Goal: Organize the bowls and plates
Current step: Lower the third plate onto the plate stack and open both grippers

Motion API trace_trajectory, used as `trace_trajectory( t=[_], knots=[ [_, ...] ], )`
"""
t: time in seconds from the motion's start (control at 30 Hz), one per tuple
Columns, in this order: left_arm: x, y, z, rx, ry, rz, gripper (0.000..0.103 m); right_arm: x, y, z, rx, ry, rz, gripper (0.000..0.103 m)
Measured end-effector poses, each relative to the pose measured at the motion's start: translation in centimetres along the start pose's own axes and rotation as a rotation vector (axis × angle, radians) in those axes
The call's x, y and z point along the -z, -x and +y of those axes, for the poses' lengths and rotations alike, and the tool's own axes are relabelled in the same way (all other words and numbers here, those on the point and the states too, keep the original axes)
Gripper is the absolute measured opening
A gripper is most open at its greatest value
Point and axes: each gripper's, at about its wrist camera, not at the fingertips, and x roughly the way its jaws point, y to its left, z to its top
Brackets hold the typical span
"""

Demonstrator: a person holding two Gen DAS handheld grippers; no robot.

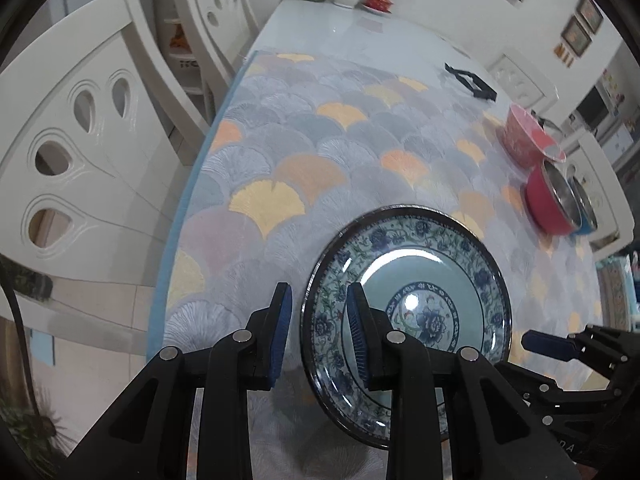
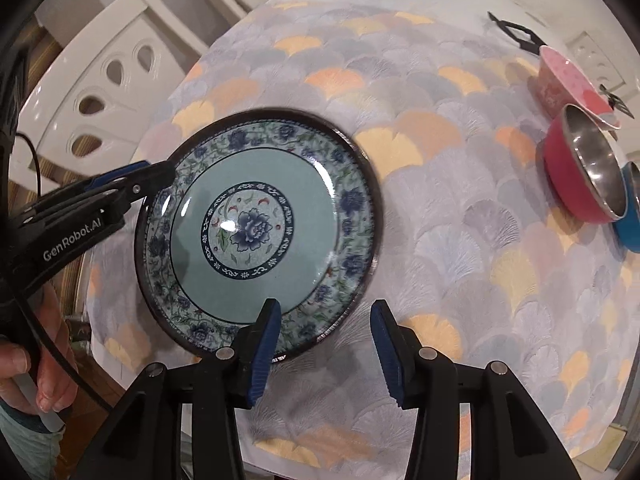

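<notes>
A blue-and-white floral plate [image 1: 420, 280] [image 2: 256, 232] with a teal centre is near the table's front edge. My left gripper [image 1: 318, 334] has its jaws on either side of the plate's left rim with a visible gap; it shows in the right wrist view [image 2: 156, 176] at the plate's left rim. My right gripper [image 2: 324, 346] is open and empty, its left finger over the plate's near rim; it shows in the left wrist view [image 1: 560, 346]. A pink bowl [image 1: 528, 136] [image 2: 568, 80], a red bowl [image 1: 552, 196] [image 2: 584, 172] and a blue bowl [image 2: 630, 216] stand at the right.
The table [image 1: 320, 160] has a fan-patterned cloth. White chairs [image 1: 80, 140] stand along its left side. Vases and a red cup [image 1: 378, 0] are at the far end. A black stand [image 1: 472, 80] lies beyond the bowls.
</notes>
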Motion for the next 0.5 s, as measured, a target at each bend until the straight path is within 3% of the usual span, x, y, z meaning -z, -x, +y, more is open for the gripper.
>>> trace_trajectory(
  t=[0.23,0.5],
  knots=[
    [-0.9,0.8,0.0,0.003,0.009,-0.018,0.026,0.1,-0.1,-0.9,-0.015,-0.039,0.019,0.045],
    [-2.8,3.3,-2.4,0.006,-0.081,-0.087,0.026,-0.7,1.8,-0.8,-0.015,-0.04,-0.038,0.045]
  ],
)
